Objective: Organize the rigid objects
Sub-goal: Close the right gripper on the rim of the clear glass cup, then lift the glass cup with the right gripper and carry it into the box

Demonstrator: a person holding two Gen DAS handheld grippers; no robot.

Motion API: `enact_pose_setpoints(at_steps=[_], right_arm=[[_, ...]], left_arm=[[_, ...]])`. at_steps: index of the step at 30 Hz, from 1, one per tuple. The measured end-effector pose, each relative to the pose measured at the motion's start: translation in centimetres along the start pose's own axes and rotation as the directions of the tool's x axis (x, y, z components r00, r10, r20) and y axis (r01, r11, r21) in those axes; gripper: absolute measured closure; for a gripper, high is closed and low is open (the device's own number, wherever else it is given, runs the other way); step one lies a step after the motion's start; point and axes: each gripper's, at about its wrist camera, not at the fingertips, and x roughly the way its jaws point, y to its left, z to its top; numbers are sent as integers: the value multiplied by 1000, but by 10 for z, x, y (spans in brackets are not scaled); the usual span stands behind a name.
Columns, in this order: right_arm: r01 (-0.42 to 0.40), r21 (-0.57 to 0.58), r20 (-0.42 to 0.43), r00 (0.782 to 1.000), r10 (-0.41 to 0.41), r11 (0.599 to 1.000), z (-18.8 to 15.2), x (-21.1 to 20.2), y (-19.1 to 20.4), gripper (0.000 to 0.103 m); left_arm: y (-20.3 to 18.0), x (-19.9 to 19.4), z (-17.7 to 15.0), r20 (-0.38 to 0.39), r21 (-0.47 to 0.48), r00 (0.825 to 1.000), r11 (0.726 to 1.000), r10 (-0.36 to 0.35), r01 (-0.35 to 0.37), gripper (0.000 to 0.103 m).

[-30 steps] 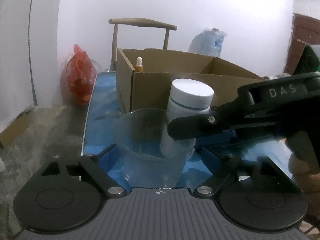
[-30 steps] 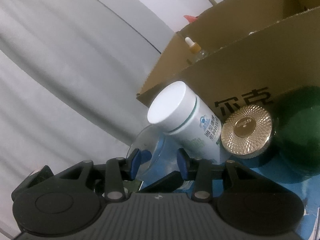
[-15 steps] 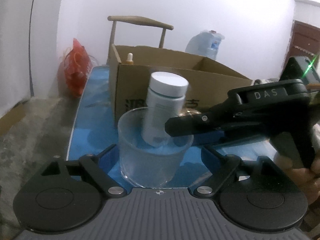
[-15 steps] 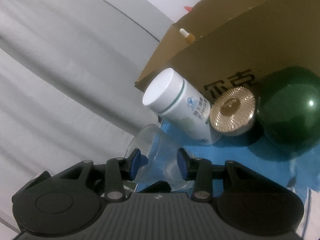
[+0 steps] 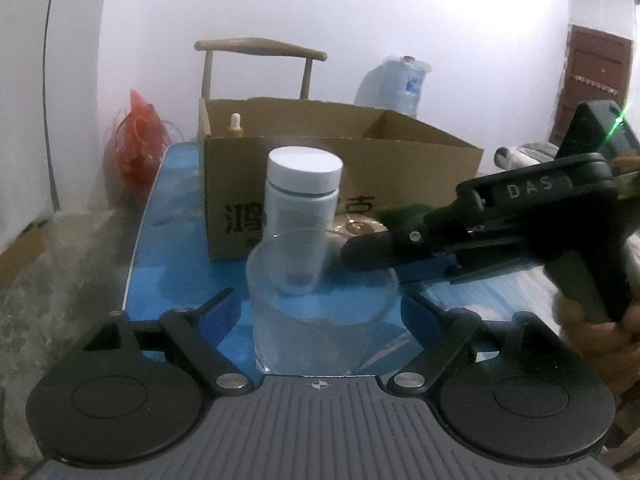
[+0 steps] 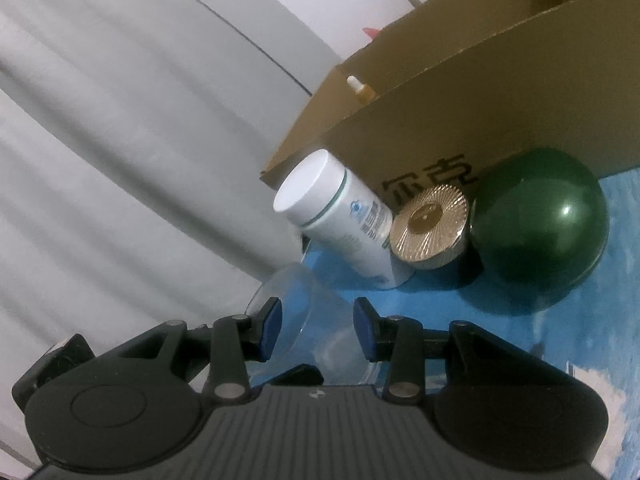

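Note:
A clear glass cup (image 5: 320, 304) stands on the blue table between the open fingers of my left gripper (image 5: 320, 304). My right gripper (image 6: 316, 328) reaches in from the right, and its blue pads straddle the cup's rim (image 6: 280, 304) without visibly pressing it. A white bottle (image 5: 302, 216) stands just behind the cup; it also shows in the right wrist view (image 6: 340, 220). A gold-lidded jar (image 6: 430, 226) and a dark green round object (image 6: 540, 224) sit beside it, in front of a cardboard box (image 5: 340, 156).
The box holds a small dropper bottle (image 5: 236, 126) at its left end. A wooden chair (image 5: 260, 60), a water jug (image 5: 394, 84) and a red bag (image 5: 134, 148) stand behind the table. The table's left edge (image 5: 140, 240) drops to the floor.
Both grippers and the cup have pulled back from the box and the white bottle. The bottle, jar and green object now sit farther away.

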Motion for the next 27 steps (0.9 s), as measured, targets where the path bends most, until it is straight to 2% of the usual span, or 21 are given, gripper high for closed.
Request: enact_pose_setpoints(at_steps=[7, 11, 19, 27], right_arm=[[49, -30, -9, 999, -49, 998, 0, 11, 2, 65], [54, -51, -8, 998, -54, 997, 0, 13, 6, 69], [64, -62, -15, 998, -65, 996, 0, 12, 10, 71], [70, -78, -10, 997, -71, 995, -1, 12, 10, 71]], left_arm=[[4, 9, -3, -3, 2, 1000, 1000, -13, 13, 18], [2, 7, -5, 7, 1, 1000, 1000, -27, 27, 27], [-8, 7, -7, -5, 44, 1000, 999, 18, -18, 28], [-7, 11, -8, -10, 4, 999, 999, 34, -34, 29]])
